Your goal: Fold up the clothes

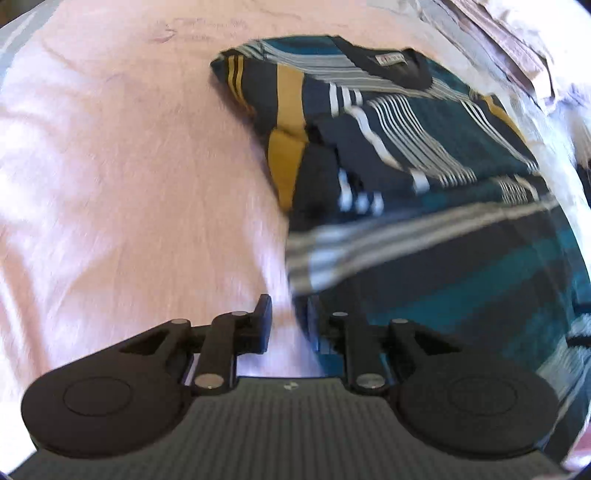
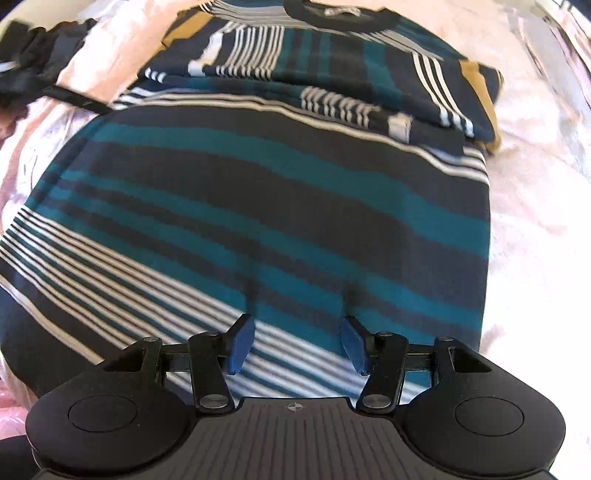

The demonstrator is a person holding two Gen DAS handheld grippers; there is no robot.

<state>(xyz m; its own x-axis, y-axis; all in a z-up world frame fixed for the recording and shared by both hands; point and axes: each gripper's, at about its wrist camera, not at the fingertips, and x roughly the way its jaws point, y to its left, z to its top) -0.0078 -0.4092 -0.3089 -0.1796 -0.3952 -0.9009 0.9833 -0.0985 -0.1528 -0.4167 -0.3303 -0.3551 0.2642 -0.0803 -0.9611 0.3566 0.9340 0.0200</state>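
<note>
In the left wrist view, the left gripper [image 1: 290, 325] sits at 6 o'clock with its black fingers [image 1: 263, 321] parted by a moderate gap. The near left edge of the striped shirt [image 1: 424, 206] falls into that gap, and the right finger is partly hidden by the cloth; whether the fingers actually pinch the fabric cannot be told, since pink sheet shows between them too. The shirt runs from 5 o'clock up toward 12 o'clock, navy and teal with white stripes and mustard blocks. Its near part is blurred. Farther up, a sleeve is folded in over the body, and at the far end the dark collar [image 1: 406, 68] with a small label faces up. The shirt lies on a pink bedsheet [image 1: 129, 166], which fills everything from 7 to 11 o'clock. At 1 o'clock, past the shirt, lies a pale heap of other fabric [image 1: 509, 40].

In the right wrist view, the right gripper [image 2: 297, 343] is at 6 o'clock, its blue-padded fingers [image 2: 242, 345] spread wide and holding nothing, just above the shirt's [image 2: 277, 206] hem end. The shirt body stretches toward 12 o'clock, both sleeves folded inward near the collar [image 2: 340, 16]. At 10 o'clock a dark garment [image 2: 33, 62] lies crumpled on the bedsheet [image 2: 535, 184], beside the shirt.
</note>
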